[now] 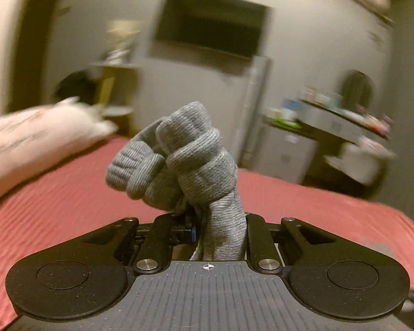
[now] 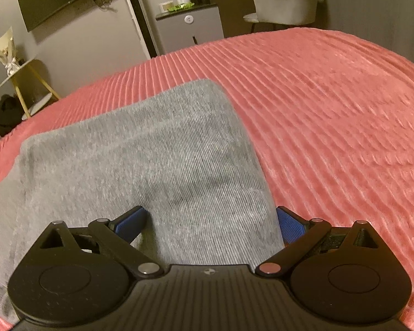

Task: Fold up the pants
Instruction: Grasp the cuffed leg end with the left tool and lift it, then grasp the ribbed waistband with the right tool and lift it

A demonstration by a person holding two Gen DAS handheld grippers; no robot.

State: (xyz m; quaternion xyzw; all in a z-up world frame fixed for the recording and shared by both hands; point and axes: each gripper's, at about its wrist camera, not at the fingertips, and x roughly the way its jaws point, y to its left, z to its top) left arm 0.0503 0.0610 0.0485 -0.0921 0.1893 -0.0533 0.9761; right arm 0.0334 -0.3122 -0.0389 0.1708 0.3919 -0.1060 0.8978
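Observation:
The grey knit pants (image 2: pixel 151 151) lie spread flat on the red ribbed bedspread (image 2: pixel 331 110) in the right wrist view. My right gripper (image 2: pixel 209 223) hovers low over their near end, open, its blue pads (image 2: pixel 129 222) wide apart with cloth between them and the pants' right edge beside the right pad. In the left wrist view my left gripper (image 1: pixel 207 218) is shut on a bunched, ribbed end of the pants (image 1: pixel 179 160), lifted above the bed (image 1: pixel 69 207). The cloth hides the fingertips.
A white pillow (image 1: pixel 27 140) lies at the left of the bed. Beyond the bed are a wall-mounted TV (image 1: pixel 209 24), a small side table (image 2: pixel 27 82), a grey cabinet with items on top (image 2: pixel 190 24) and a grey chair (image 2: pixel 284 2).

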